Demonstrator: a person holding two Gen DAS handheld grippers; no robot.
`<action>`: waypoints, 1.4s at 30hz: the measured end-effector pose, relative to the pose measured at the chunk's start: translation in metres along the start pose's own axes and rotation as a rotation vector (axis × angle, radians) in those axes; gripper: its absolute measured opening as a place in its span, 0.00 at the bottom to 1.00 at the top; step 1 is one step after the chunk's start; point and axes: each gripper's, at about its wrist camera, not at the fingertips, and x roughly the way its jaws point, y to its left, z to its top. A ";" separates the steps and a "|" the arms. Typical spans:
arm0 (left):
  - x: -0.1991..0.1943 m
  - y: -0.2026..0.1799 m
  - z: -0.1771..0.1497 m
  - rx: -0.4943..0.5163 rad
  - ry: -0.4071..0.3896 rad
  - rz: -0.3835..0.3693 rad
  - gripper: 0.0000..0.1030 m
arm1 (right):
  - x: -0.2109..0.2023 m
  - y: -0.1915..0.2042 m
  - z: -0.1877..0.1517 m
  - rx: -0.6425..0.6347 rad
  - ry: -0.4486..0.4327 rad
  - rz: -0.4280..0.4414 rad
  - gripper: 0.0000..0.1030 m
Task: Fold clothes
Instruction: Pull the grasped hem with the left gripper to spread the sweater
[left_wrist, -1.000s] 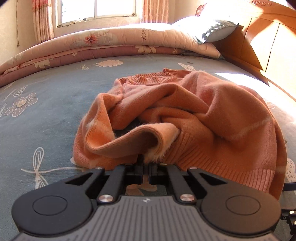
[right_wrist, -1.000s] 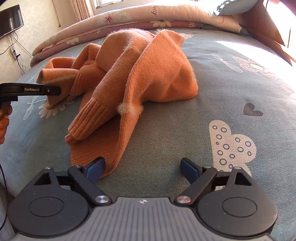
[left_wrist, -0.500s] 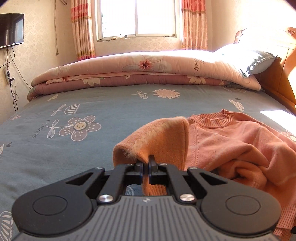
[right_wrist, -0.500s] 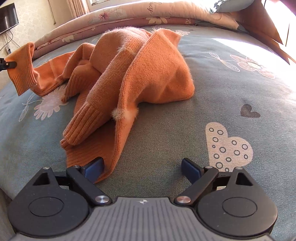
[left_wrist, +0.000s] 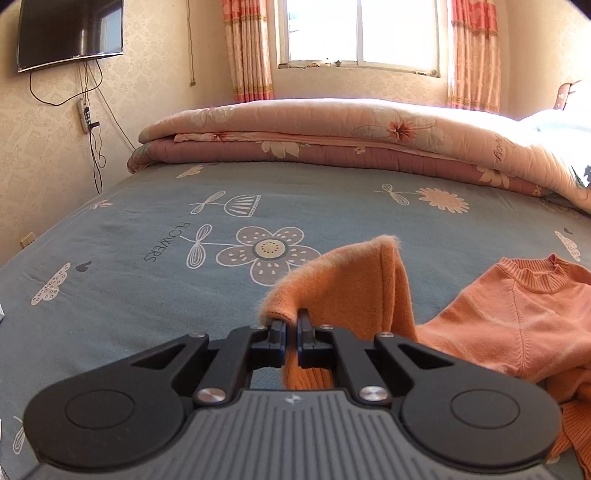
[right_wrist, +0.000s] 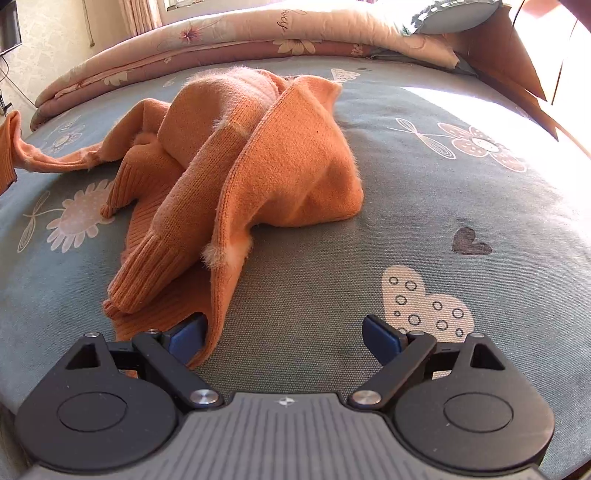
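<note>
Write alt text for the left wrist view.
The left gripper is shut on a fold of an orange sweater, lifting it above a blue flowered bed sheet. Behind lie a folded quilt, a window and a wall television.

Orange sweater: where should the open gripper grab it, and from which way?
Probably the ribbed hem edge of the sweater, lying flat beside the right gripper. Come in low from the near side; that thin edge fits between the open fingers.

Bed (right_wrist: 424, 206) with sweater (right_wrist: 258, 166), quilt (left_wrist: 332, 140)
</note>
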 end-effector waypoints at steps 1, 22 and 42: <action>0.000 0.005 0.006 -0.008 -0.013 0.005 0.03 | 0.000 0.001 0.001 -0.003 0.000 -0.005 0.91; 0.091 0.056 0.013 0.069 0.196 0.132 0.03 | 0.005 0.027 0.017 -0.071 0.032 -0.091 0.91; 0.108 0.098 -0.010 -0.020 0.311 0.225 0.20 | 0.012 0.032 0.019 -0.089 0.042 -0.126 0.91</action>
